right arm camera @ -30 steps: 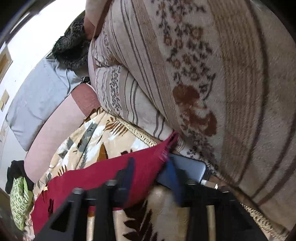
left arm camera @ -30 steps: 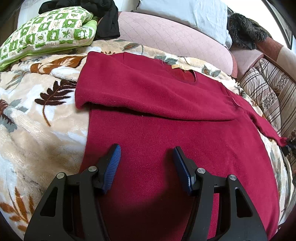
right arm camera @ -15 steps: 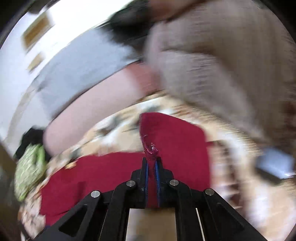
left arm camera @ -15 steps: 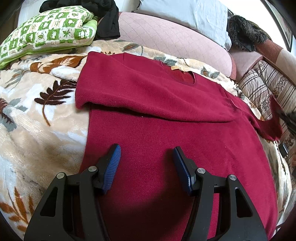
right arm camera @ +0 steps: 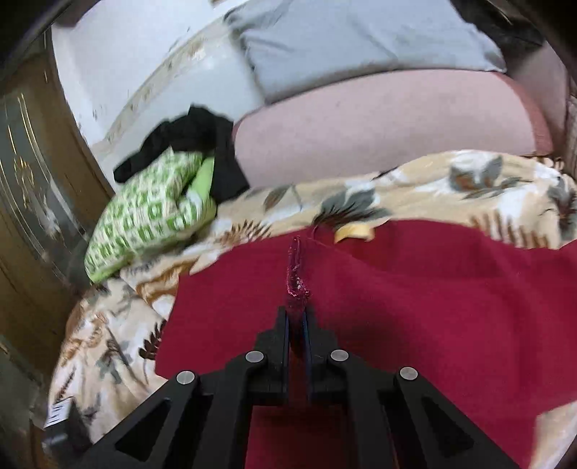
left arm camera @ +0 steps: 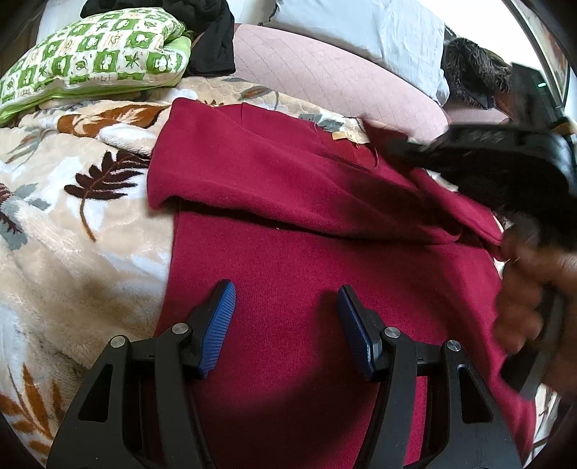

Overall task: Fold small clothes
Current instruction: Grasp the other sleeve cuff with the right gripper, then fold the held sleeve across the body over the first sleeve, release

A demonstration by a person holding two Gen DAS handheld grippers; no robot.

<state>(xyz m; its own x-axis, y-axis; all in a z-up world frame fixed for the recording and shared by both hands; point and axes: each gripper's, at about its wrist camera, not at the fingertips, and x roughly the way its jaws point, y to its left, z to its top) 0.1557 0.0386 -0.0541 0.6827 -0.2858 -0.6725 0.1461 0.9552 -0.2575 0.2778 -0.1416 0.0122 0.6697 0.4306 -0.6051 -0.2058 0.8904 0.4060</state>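
Observation:
A dark red sweater (left arm camera: 288, 252) lies flat on a leaf-patterned blanket (left arm camera: 72, 223), its left sleeve folded across the chest. My left gripper (left arm camera: 285, 314) is open and rests low over the sweater's lower body. My right gripper (right arm camera: 296, 317) is shut on the red sleeve end (right arm camera: 296, 274) and holds it above the sweater's body (right arm camera: 414, 288). In the left wrist view the right gripper shows as a dark blur (left arm camera: 505, 169) over the sweater's right shoulder, with the hand below it.
A green patterned pillow (left arm camera: 93, 61) and a black garment (left arm camera: 212, 39) lie at the back left. A pink bolster (left arm camera: 324, 72) and a grey pillow (left arm camera: 360, 25) run along the back. A wooden cabinet (right arm camera: 32, 180) stands far left.
My right gripper closed on the right sleeve end, lifted it from the striped cushion side and carried it left over the sweater. My left gripper stayed still and open.

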